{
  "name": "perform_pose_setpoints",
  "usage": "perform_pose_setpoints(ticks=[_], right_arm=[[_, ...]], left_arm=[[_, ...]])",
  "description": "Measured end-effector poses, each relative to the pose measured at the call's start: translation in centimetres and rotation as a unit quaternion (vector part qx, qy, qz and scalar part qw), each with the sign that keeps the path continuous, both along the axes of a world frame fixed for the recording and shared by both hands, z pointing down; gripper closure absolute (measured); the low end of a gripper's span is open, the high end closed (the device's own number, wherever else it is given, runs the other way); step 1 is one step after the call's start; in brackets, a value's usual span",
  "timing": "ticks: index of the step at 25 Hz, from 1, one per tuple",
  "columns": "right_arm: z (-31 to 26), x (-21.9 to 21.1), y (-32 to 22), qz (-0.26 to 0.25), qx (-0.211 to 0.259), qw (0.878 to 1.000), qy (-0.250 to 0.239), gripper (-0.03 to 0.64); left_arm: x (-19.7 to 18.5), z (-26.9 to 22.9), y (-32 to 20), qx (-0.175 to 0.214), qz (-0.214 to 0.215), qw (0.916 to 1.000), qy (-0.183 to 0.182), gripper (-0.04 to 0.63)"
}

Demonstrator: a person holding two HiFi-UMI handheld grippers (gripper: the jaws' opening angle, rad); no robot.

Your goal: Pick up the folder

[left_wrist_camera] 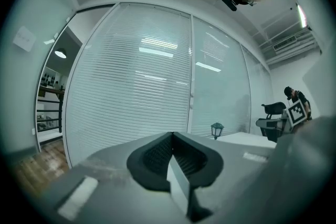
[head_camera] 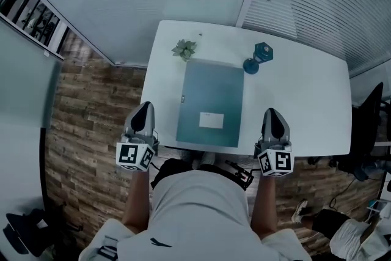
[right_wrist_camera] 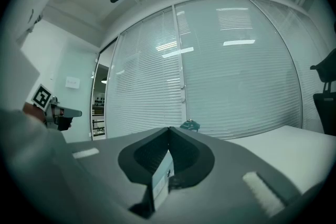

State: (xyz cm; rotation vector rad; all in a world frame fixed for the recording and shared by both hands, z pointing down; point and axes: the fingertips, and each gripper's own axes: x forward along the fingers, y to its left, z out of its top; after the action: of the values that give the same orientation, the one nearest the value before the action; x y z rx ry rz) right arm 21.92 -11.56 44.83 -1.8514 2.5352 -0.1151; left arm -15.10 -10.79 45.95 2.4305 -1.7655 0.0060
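Head view: a flat, teal-grey card folder (head_camera: pixel 209 104) with a white label lies on a white rectangular table (head_camera: pixel 305 107), its near edge close to the table's near edge. The left gripper (head_camera: pixel 144 108) hangs off the table's near left corner and the right gripper (head_camera: pixel 272 113) over the near edge, one on either side of the folder and apart from it. A small green potted plant (head_camera: pixel 184 49) stands at the folder's far left corner, and a small blue lantern ornament (head_camera: pixel 258 57) at its far right.

Left gripper view: the left gripper (left_wrist_camera: pixel 172 135) has its dark jaws pressed together with nothing between them. It looks level towards slatted blinds, with the lantern (left_wrist_camera: pixel 217 129) far off to the right (the folder itself does not show here).

Right gripper view: the right gripper (right_wrist_camera: pixel 169 130) is likewise closed and empty. The lantern (right_wrist_camera: pixel 189 125) peeks just above its jaws, and the white tabletop (right_wrist_camera: pixel 283 144) runs off to the right.

The step in hand looks like the approach, with the pick-up not yet begun. The next move probably calls for parting at least one pair of jaws and bringing them in low at the folder's near or side edge, since a thin folder lying flat offers little to pinch.
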Motion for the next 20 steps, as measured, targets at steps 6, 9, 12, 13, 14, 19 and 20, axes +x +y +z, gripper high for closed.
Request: perform_pose_setpoints(ticks=[6, 9, 12, 13, 14, 19, 20], right_arm=[[0.6, -0.2, -0.4, 0.009, -0.005, 1.000, -0.005, 0.617], [0.6, -0.1, -0.5, 0.012, -0.004, 1.000, -0.005, 0.617], [0.7, 0.0, -0.6, 0.017, -0.006, 1.000, -0.007, 0.617], [0.8, -0.1, -0.6, 0.016, -0.007, 1.000, -0.006, 0.617], [0.9, -0.2, -0.6, 0.015, -0.008, 1.000, -0.005, 0.617], [1.6, -0.5, -0.6, 0.014, -0.019, 1.000, -0.007, 0.617], [1.7, -0.5, -0.5, 0.014, -0.021, 1.000, -0.007, 0.617]], left_arm=[[0.8, 2.3, -1.1, -0.045, 0.026, 0.9985, 0.012, 0.594], [2.1, 4.0, -1.9, -0.080, 0.054, 0.9951, 0.019, 0.537], [4.0, 6.4, -3.2, -0.139, 0.095, 0.9856, 0.018, 0.437], [4.6, 7.4, -3.6, -0.165, 0.109, 0.9800, 0.021, 0.405], [5.4, 8.6, -3.8, -0.196, 0.124, 0.9724, 0.025, 0.380], [9.8, 14.9, -3.9, -0.370, 0.204, 0.9044, 0.056, 0.202], [10.6, 15.5, -3.9, -0.392, 0.215, 0.8923, 0.064, 0.187]])
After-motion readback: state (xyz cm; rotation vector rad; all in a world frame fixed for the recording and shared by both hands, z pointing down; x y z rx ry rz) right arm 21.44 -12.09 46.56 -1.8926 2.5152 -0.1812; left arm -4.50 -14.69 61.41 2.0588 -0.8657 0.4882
